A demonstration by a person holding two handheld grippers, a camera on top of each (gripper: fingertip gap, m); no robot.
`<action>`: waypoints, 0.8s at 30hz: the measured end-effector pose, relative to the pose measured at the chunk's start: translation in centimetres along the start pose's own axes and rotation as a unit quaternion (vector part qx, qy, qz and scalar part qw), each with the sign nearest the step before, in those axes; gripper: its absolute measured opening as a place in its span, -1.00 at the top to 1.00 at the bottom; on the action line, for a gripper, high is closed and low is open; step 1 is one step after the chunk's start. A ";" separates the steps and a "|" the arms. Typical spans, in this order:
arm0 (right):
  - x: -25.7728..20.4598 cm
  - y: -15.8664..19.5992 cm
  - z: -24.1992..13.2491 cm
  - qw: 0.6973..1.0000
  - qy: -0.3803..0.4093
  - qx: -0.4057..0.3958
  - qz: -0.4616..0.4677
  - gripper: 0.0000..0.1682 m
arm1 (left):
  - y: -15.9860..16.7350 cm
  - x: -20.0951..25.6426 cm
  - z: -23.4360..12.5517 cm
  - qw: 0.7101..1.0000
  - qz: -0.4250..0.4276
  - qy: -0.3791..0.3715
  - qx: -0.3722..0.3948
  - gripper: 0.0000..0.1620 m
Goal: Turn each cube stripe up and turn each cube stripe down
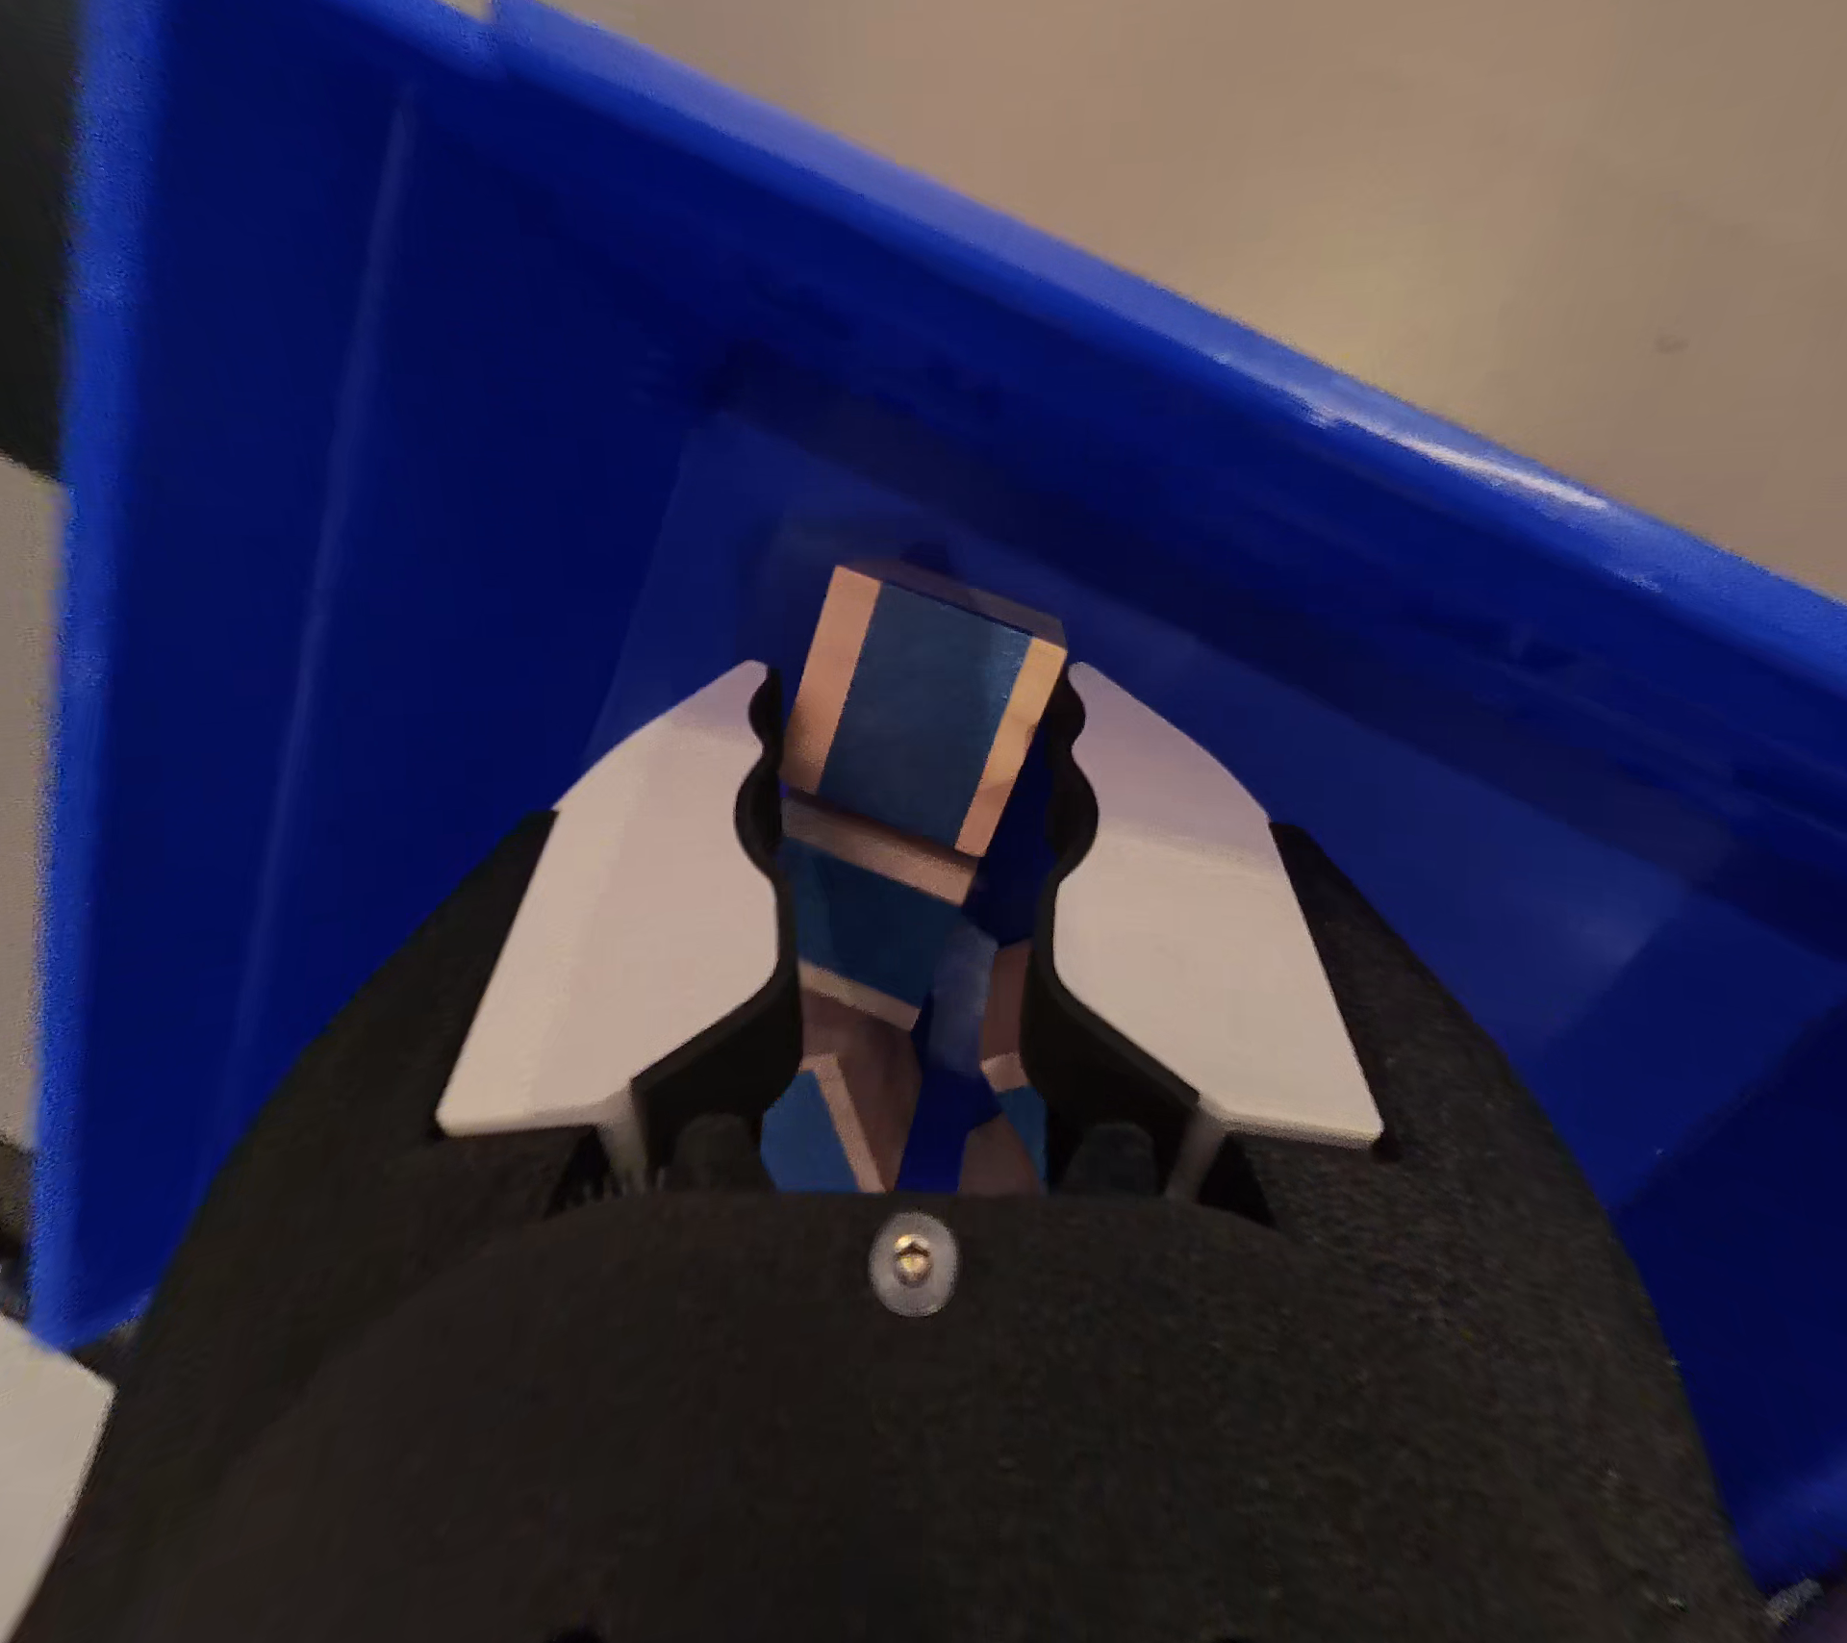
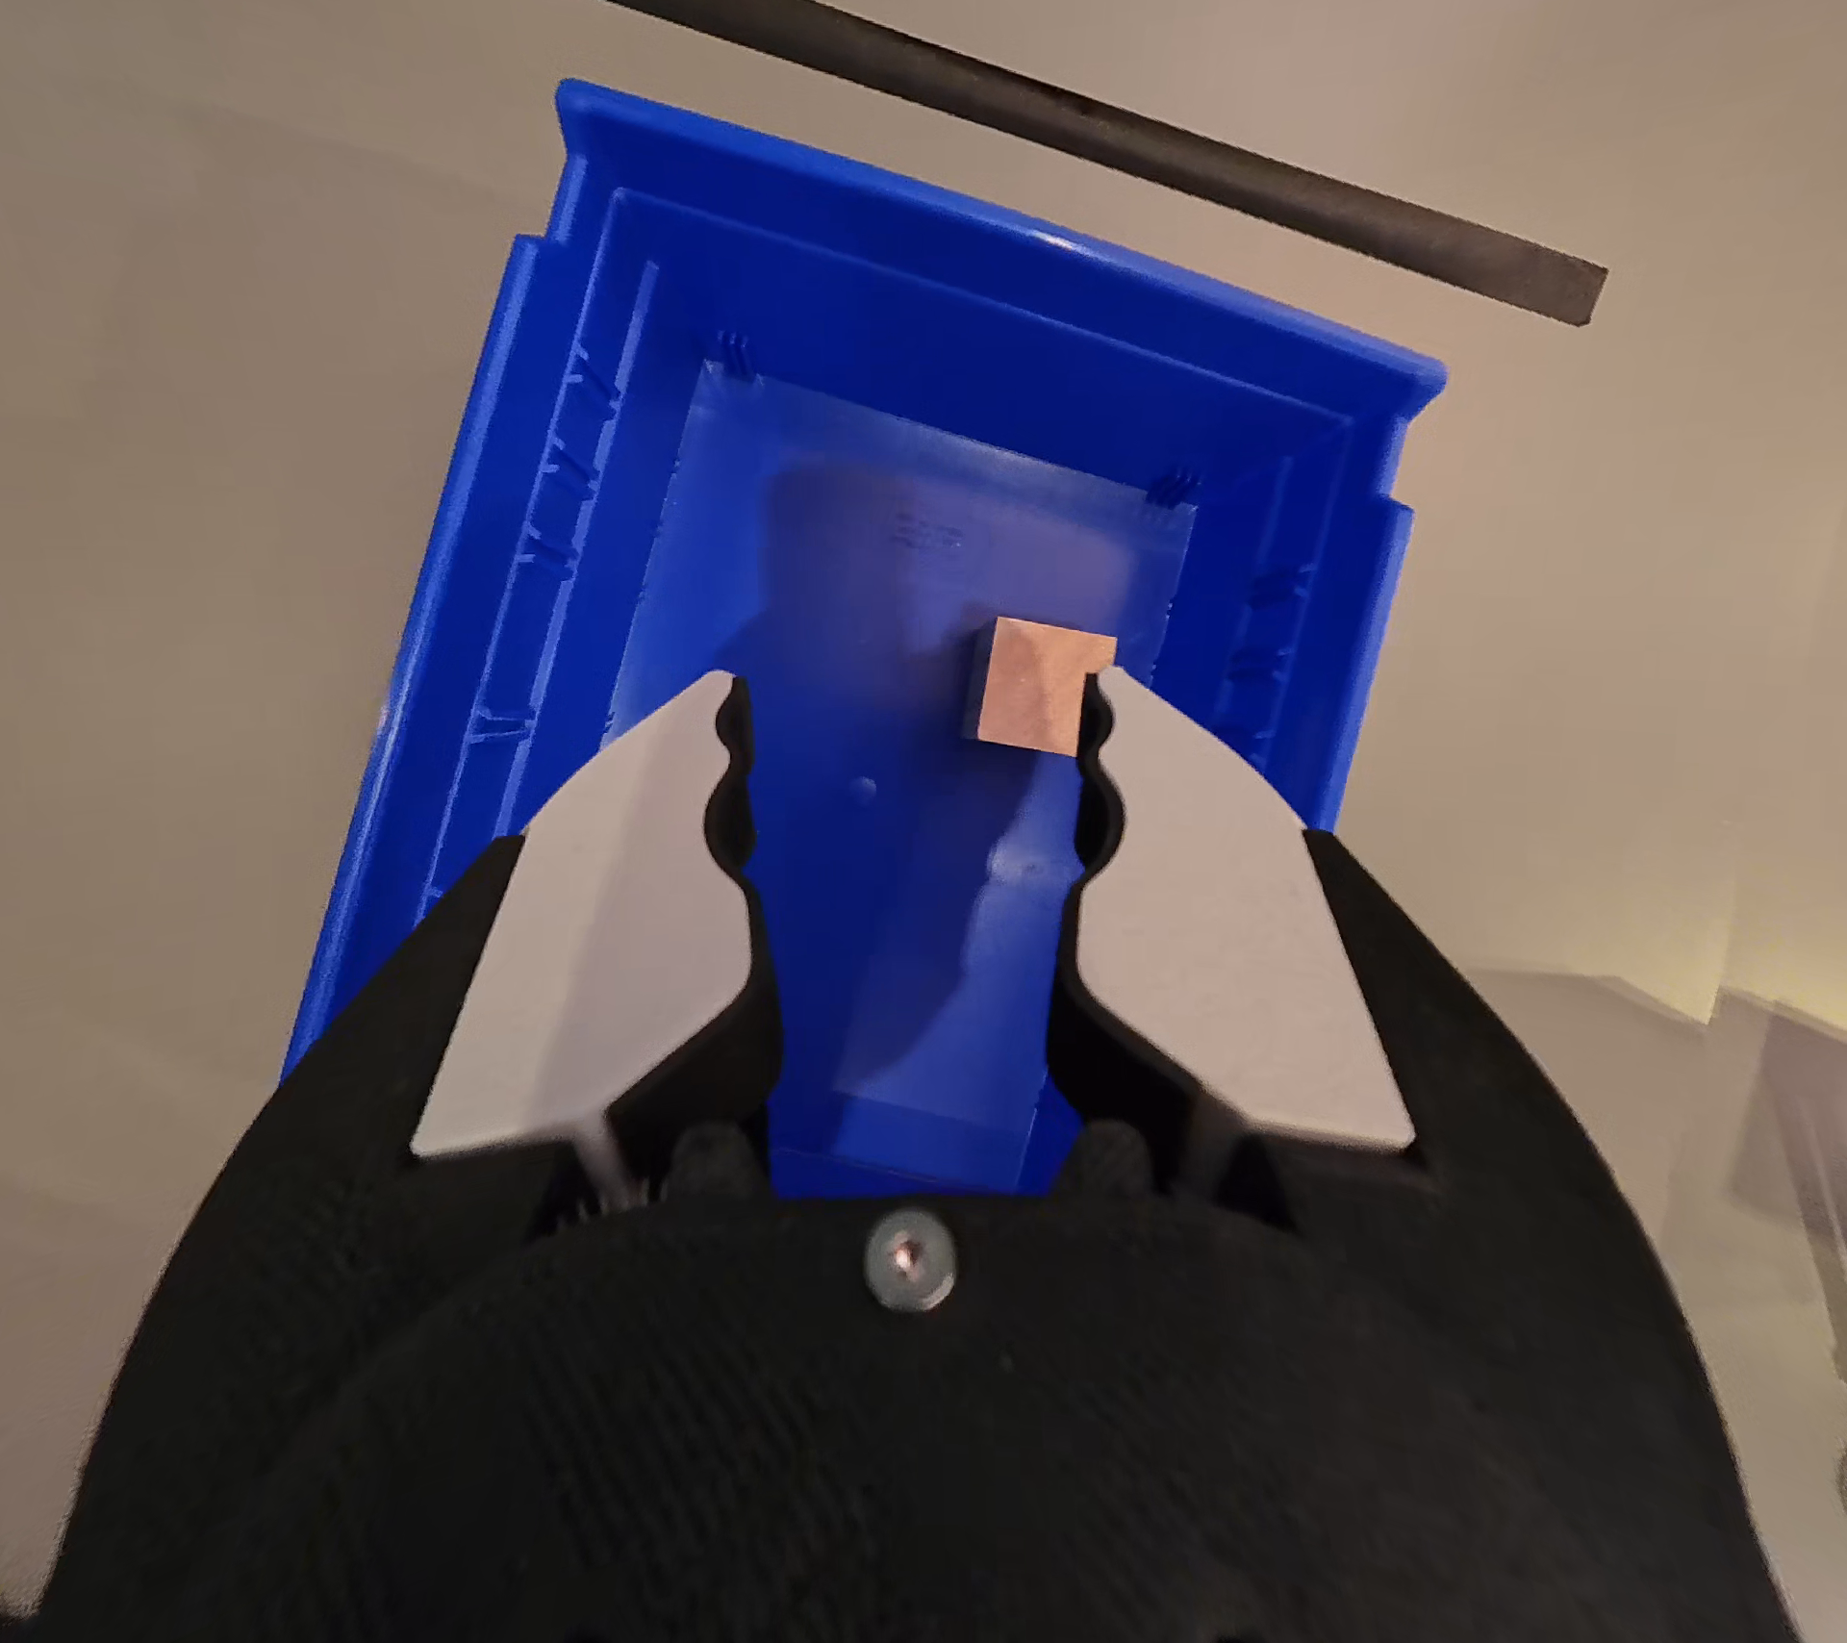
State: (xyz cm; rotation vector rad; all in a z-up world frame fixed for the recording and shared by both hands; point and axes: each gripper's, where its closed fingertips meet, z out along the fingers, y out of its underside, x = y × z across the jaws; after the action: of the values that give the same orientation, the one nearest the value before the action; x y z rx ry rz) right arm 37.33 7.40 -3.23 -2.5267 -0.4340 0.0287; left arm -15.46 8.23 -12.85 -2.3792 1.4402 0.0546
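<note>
left wrist view: a striped cube (image 1: 924,711) is clamped by the left gripper (image 1: 915,736) inside the blue bin (image 1: 400,396), mid-turn (judged); the right gripper (image 2: 915,731) is spread wide, empty; setting down follows.

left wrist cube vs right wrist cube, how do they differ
The left wrist cube is pinched between the left gripper's fingers, while the right wrist cube lies free on the bin floor below the open right gripper. The left one shows a broad blue stripe on its facing side; the right one shows a plain wooden top face. Both are small wooden cubes at a blue bin.
</note>
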 end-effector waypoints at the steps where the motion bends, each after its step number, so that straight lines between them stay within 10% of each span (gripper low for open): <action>1: -0.1 -0.1 -0.1 1.000 0.002 0.001 -0.004 0.23 | -0.2 -0.5 -0.7 1.000 -0.006 -0.017 0.008 0.37; 7: -0.5 -1.8 -2.6 0.997 0.057 0.045 -0.037 0.26 | -2.9 -4.5 -10.1 0.972 -0.106 -0.146 0.149 0.38; 11: -4.9 -6.1 -6.2 0.976 0.059 0.174 -0.117 0.28 | -7.0 -2.2 -16.8 0.935 -0.157 -0.092 0.304 0.38; 17: -24.8 -8.9 -12.0 0.792 -0.172 0.471 -0.348 0.20 | -16.9 7.9 -23.6 0.810 -0.150 0.246 0.511 0.39; 24: -30.6 -7.3 -14.5 0.674 -0.050 0.603 -0.424 0.10 | -21.2 14.9 -22.0 0.751 -0.134 0.446 0.469 0.39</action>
State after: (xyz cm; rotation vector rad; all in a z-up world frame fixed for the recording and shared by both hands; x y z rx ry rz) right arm 7.80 -4.13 10.63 -0.8614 -1.1274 0.0685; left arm 6.67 -2.65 10.49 -1.6538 0.9502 -1.6508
